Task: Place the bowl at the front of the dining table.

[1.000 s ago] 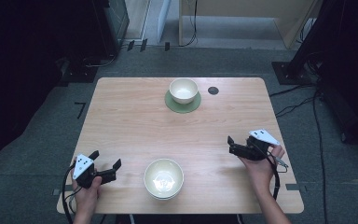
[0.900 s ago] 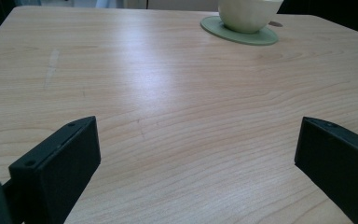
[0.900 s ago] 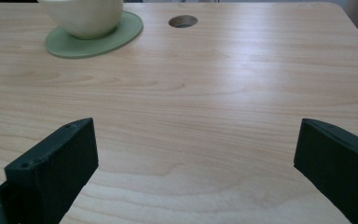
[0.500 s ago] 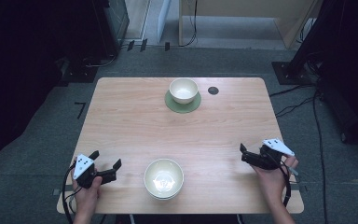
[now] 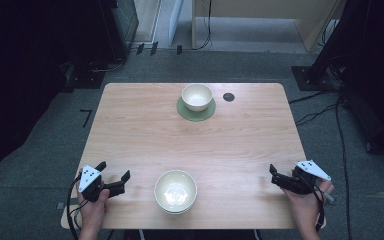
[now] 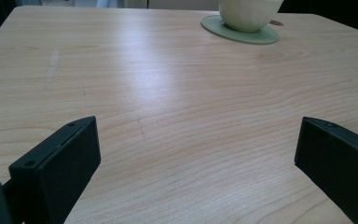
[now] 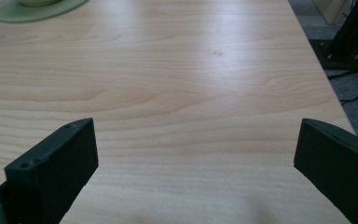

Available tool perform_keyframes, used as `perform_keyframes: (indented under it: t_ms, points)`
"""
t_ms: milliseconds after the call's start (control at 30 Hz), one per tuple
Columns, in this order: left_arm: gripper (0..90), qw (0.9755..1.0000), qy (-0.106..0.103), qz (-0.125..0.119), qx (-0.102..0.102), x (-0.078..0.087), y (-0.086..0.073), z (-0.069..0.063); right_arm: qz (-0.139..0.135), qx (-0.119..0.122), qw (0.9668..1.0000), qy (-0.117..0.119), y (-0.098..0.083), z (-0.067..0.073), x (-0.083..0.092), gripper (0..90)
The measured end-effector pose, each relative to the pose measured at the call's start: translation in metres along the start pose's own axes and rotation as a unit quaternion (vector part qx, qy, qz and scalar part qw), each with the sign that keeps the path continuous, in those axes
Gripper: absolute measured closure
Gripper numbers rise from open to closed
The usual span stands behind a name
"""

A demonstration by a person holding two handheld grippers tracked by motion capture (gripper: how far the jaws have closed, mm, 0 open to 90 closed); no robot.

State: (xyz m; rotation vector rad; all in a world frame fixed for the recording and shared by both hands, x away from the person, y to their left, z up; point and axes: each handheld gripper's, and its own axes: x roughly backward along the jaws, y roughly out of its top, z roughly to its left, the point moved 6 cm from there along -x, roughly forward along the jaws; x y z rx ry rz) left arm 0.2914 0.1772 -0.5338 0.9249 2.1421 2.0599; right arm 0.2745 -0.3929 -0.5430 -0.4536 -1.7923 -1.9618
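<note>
A cream bowl (image 5: 196, 95) stands on a green coaster (image 5: 196, 113) at the far middle of the wooden table (image 5: 240, 145). A second pale bowl (image 5: 175, 191) sits near the front edge. My left gripper (image 5: 113, 171) rests at the front left, open and holding nothing, to the left of the near bowl. At the front right, my right gripper (image 5: 274, 176) is open and also holds nothing. In the left gripper view the wide-apart gripper (image 6: 198, 154) faces bare wood, with the far bowl (image 6: 247, 11) and coaster (image 6: 240, 36) ahead. The right gripper view has its gripper (image 7: 196, 154) open over wood, the coaster (image 7: 32, 10) far off.
A small black disc (image 5: 228, 96) is set in the tabletop right of the far bowl. Grey floor with cables (image 5: 315, 112) surrounds the table. The table's right edge (image 7: 324, 77) runs close beside the right gripper. Dark equipment stands at both sides.
The right gripper has moved rightward and nearer the front edge of the table. The left gripper and both bowls have stayed where they were.
</note>
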Motion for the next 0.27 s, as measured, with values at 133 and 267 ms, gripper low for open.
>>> perform_keyframes:
  t_ms: [133, 267]
  points:
    - [0.0, 1.0000, 0.000, 0.000, 0.000, 0.000, 0.000, 0.000, 0.003, -0.004, 1.0000, -0.006, -0.007, -0.009, 0.008, 0.0]
    - [0.0, 1.0000, 0.000, 0.001, -0.001, -0.001, 0.000, 0.000, 0.005, -0.006, 1.0000, -0.004, -0.011, -0.014, 0.014, 0.0]
